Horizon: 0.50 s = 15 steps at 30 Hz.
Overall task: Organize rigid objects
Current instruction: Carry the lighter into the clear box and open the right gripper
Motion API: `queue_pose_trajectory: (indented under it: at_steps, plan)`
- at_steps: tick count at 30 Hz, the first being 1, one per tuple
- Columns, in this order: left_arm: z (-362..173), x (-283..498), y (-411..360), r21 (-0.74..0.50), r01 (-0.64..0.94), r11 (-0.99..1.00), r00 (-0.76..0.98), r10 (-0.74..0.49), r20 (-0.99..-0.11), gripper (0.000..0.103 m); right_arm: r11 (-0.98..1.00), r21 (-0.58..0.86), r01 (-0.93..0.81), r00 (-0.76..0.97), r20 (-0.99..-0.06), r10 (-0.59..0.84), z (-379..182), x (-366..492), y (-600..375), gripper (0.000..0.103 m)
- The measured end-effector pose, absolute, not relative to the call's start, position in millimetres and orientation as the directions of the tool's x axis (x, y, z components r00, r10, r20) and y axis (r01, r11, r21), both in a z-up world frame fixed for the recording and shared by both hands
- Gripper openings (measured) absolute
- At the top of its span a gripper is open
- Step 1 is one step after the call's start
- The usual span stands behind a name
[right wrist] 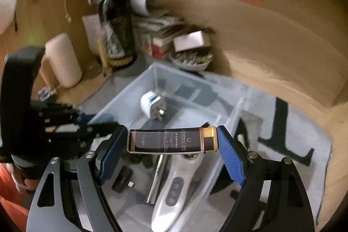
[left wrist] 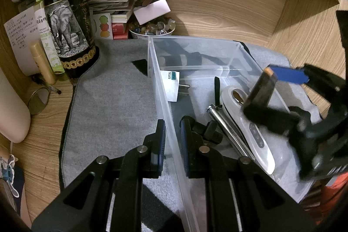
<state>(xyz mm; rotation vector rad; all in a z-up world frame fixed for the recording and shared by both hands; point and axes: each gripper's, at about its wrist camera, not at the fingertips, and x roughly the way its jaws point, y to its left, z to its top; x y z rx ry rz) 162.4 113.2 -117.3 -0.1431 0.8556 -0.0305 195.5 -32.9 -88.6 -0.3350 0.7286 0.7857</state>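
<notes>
A clear plastic bin (left wrist: 161, 88) (right wrist: 230, 116) sits on a grey cloth. In it lie a white plug adapter (left wrist: 171, 85) (right wrist: 152, 104), a white handheld device (left wrist: 250, 127) (right wrist: 174, 184), a metal cylinder (left wrist: 230, 129) (right wrist: 155, 179) and a small black part (right wrist: 121, 179). My left gripper (left wrist: 173, 142) is shut on the bin's left wall. My right gripper (right wrist: 171, 140) is shut on a dark box with gold trim (right wrist: 171, 140) (left wrist: 260, 90) and holds it over the bin.
A wine bottle (left wrist: 67, 21) with an elephant label, a bowl of stones (left wrist: 152, 28), stacked papers (left wrist: 113, 1) and a small mirror (left wrist: 39, 100) crowd the back left. Wooden walls close in behind and at the right. A pale rounded object (right wrist: 62, 60) stands at the left.
</notes>
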Motion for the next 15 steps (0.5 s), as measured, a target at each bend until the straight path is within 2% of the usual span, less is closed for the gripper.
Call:
queue_pose_trajectory:
  at_steps: [5,15]
  plan:
    - [-117.3,162.7,113.3,-0.139,-0.031,0.990,0.656,-0.085,-0.750,0.013,0.646,-0.009,-0.763,0.439,-0.741,0.508,-99.3,193.9,-25.8,0.080]
    - [-117.6,164.9,111.4,-0.137,-0.029,0.990,0.656,-0.084,-0.750,0.013,0.654,-0.014,-0.757,0.461,-0.721,0.517,-90.8,188.5,-29.6,0.082]
